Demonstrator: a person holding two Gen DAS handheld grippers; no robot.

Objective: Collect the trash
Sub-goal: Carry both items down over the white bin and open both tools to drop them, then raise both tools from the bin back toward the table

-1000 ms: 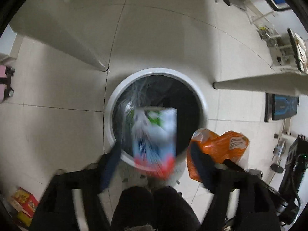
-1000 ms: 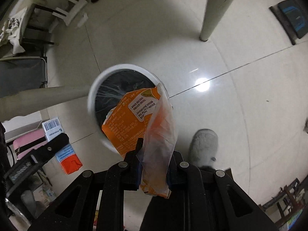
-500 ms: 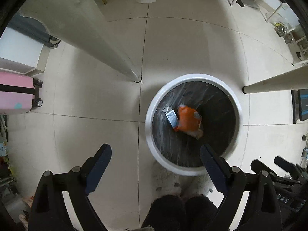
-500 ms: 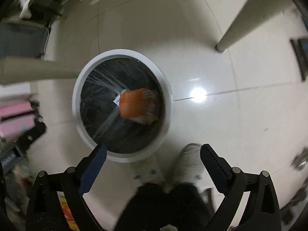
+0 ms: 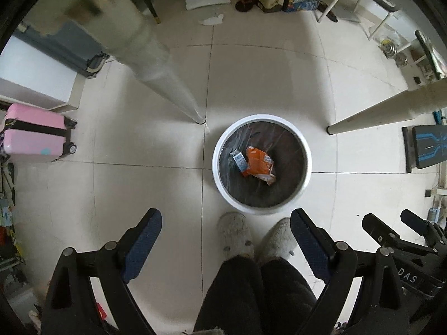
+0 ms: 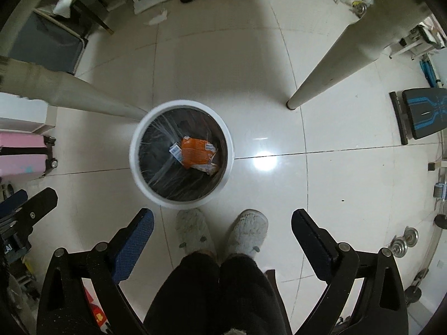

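- The left gripper [image 5: 225,223] points straight down at the tiled floor [image 5: 279,83]; its two blue-padded fingers [image 5: 142,244] are spread wide and released, with nothing between them.
- The right gripper [image 6: 222,222] also points down, its fingers [image 6: 313,240] standing wide apart and empty.
- A round white trash bin [image 5: 307,167] with a clear plastic liner stands on the floor just ahead of the person's feet.
- Inside the bin lies an orange snack wrapper [image 5: 259,163], crumpled, resting at the bottom.
- Touching the wrapper's left edge is a small blue-and-white carton [image 5: 239,160] with a barcode, partly tucked under it.
- In the right wrist view the same bin [image 6: 134,150] sits left of centre, with the wrapper [image 6: 195,153] and carton [image 6: 175,150] at its bottom.
- Two pale fuzzy slippers [image 5: 234,234] and dark trouser legs [image 5: 251,293] show between the fingers, close to the bin's near rim.
- Two pale desk legs [image 5: 167,89] slant down to the floor on either side of the bin; the left one lands just beside the rim.
- A pink suitcase [image 5: 33,131] lies at the left edge, well apart from the bin.
- A scrap of white paper [image 5: 211,20] lies on the floor far beyond the bin, near a white stool.
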